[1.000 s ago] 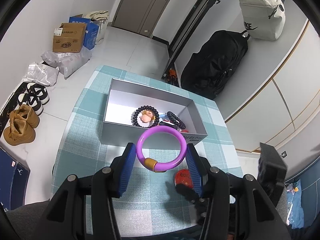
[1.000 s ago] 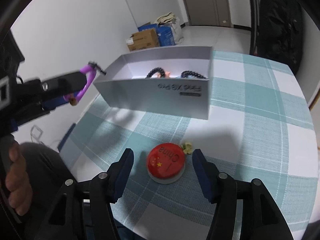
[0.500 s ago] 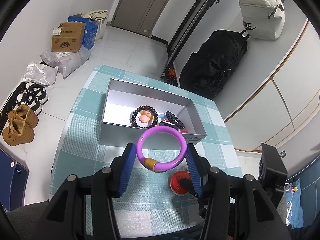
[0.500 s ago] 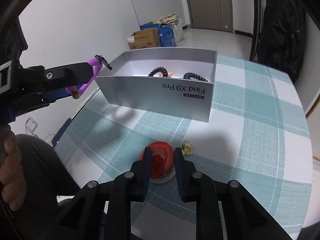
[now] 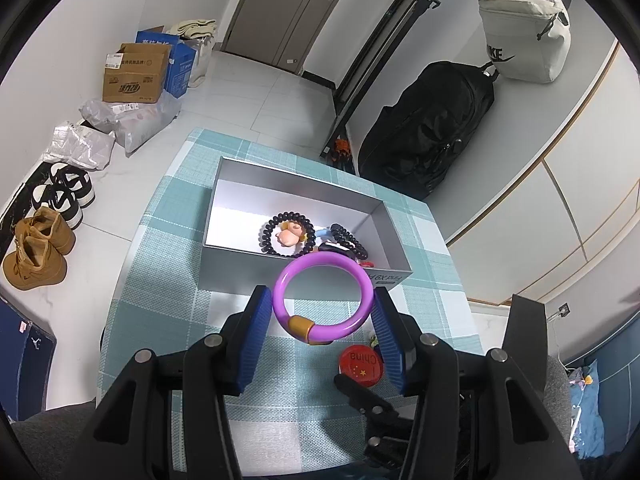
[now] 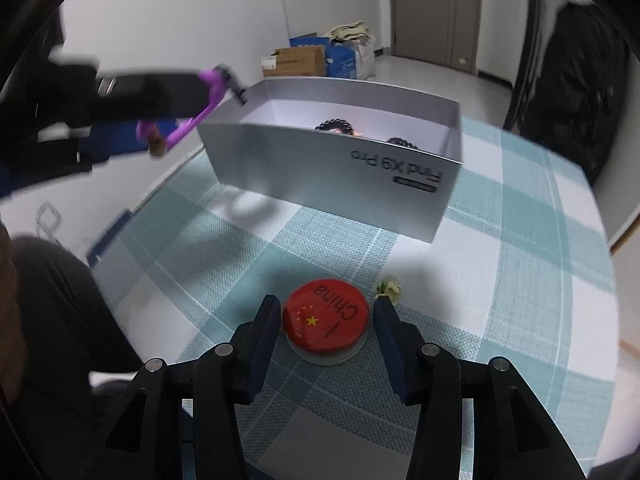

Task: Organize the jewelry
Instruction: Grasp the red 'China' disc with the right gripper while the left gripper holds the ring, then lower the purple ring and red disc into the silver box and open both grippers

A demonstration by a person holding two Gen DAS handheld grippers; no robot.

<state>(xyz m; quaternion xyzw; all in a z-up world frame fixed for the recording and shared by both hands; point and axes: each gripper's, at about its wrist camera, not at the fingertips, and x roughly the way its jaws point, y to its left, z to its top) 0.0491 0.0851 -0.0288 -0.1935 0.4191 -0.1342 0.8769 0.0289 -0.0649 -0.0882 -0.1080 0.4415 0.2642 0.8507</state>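
My left gripper (image 5: 322, 300) is shut on a purple bangle (image 5: 356, 276) with a gold clasp and holds it in the air in front of the grey box (image 5: 256, 180). The box holds black bead bracelets (image 5: 269, 236) and a small pink figure (image 5: 289, 236). The bangle also shows in the right wrist view (image 6: 208, 104), left of the box (image 6: 332, 172). My right gripper (image 6: 326, 316) is open, its blue pads on either side of a red round China badge (image 6: 325, 320) on the checked tablecloth (image 6: 520, 264). The badge also shows in the left wrist view (image 5: 360, 362).
A small yellowish flower piece (image 6: 389, 288) lies just right of the badge. A black backpack (image 5: 424, 132), cardboard boxes (image 5: 136, 76) and shoes (image 5: 40, 248) stand on the floor around the table. A person's lap sits at the table's near left edge (image 6: 60, 320).
My right gripper closed to a narrow gap over the badge half a second ago and now stands open again around it. My left gripper has held the bangle nearly still in front of the box.
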